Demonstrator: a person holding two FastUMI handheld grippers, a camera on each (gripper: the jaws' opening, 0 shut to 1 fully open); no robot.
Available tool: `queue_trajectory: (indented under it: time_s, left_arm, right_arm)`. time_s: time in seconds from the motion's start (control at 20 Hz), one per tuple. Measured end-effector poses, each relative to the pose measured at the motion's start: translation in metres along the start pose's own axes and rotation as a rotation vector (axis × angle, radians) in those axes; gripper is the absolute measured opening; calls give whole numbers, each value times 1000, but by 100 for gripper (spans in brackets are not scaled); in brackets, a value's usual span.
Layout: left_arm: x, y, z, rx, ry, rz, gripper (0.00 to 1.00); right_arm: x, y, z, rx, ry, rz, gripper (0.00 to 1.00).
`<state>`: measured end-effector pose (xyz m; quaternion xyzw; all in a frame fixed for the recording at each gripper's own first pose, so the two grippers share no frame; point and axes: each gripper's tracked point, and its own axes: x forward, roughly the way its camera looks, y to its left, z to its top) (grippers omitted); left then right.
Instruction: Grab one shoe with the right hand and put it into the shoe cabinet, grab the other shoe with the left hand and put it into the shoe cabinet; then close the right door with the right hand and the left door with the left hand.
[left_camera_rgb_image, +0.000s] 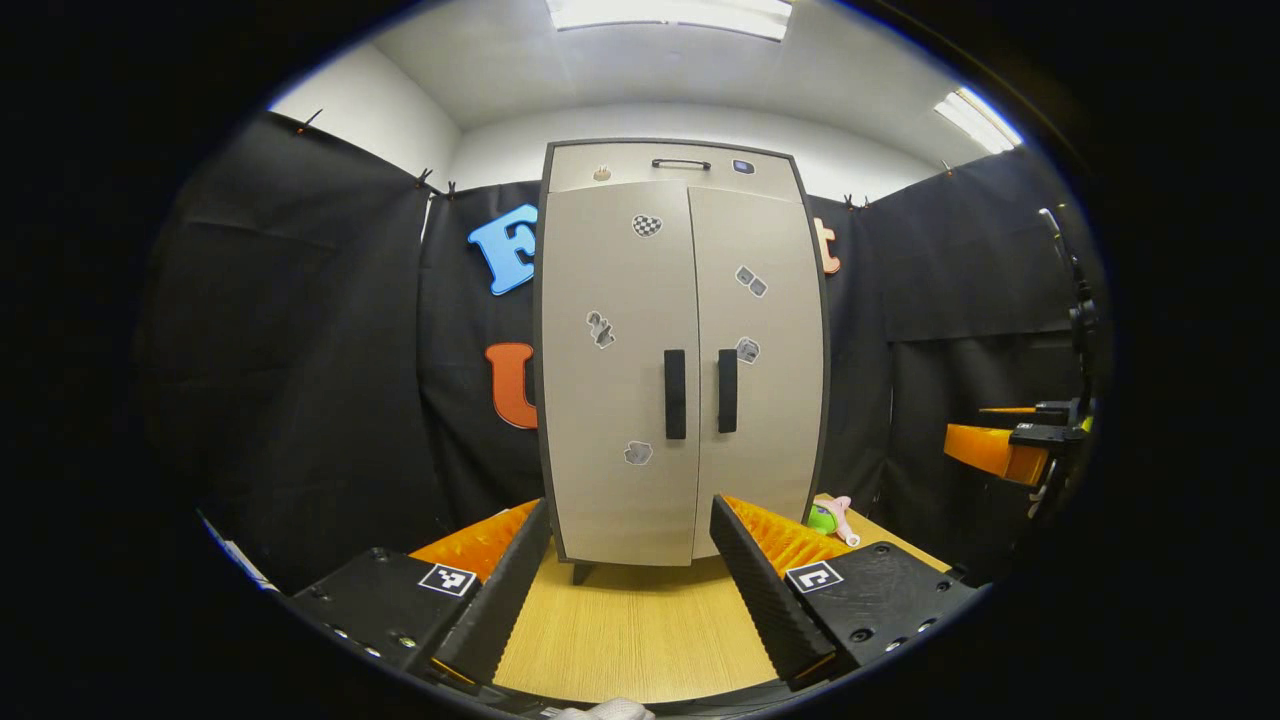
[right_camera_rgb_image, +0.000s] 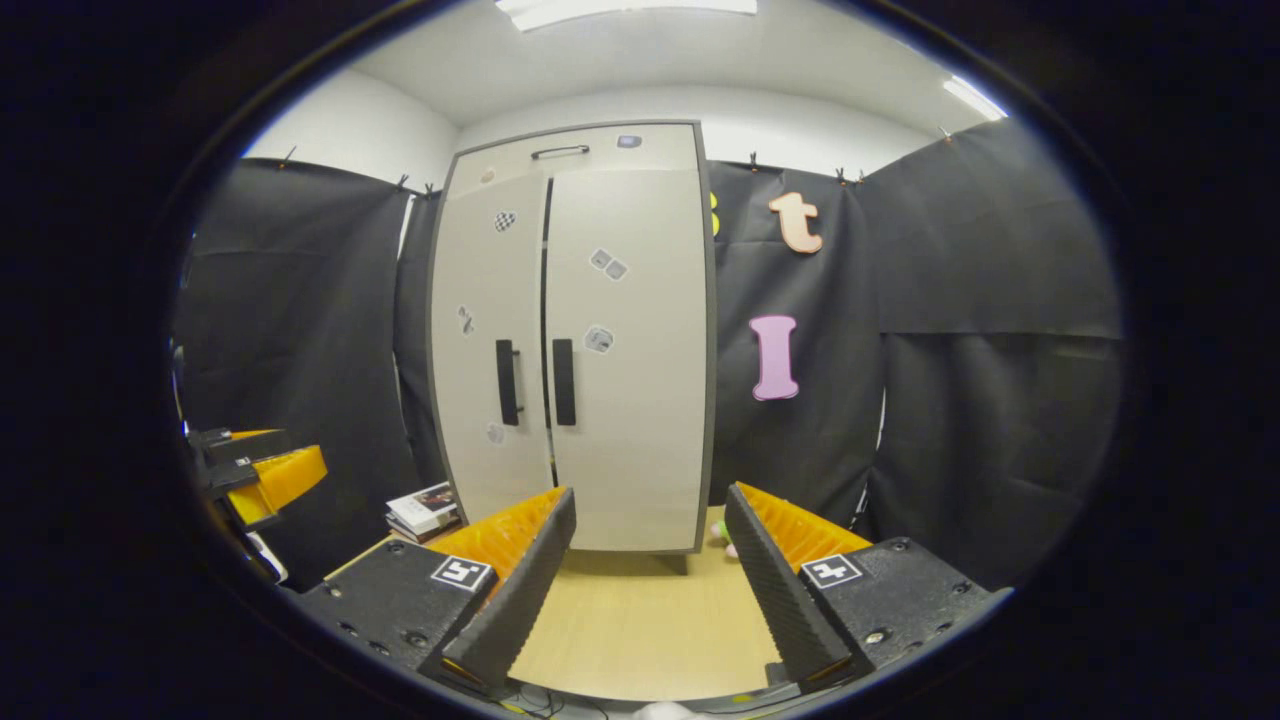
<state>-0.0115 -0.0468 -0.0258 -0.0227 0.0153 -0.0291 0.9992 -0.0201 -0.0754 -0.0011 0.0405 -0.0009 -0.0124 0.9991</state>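
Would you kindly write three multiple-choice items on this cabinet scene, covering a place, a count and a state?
1. Where is the stack of books?
A. left of the cabinet
B. on top of it
C. right of it

2. How many door handles are there?
A. one
B. two
C. four

3. The left gripper is:
A. open
B. shut on a shoe
C. shut on a handle

Answers: 1 A, the right gripper view shows the stack by the cabinet's left foot; 2 B, one per door; 3 A, its fingers stand apart with bare table between.
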Motion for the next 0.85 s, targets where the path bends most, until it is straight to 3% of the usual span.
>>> queue_trajectory:
  time_s: [0.35,0.4,0.45,0.85]
  left_arm:
    - [-1,2,0,-3,2,-2,96]
    - [-1,1,0,-2,4,-3,100]
    - [-2,2,1,0,3,-4,96]
    - [-6,4,5,-7,-6,-4,96]
  right_arm:
    - [-1,0,1,0,-3,-3,98]
    - [-2,0,1,1,-2,-3,97]
    - [-2,0,0,0,-1,-3,98]
    - [-7,0,-1,-2,-4,-10,98]
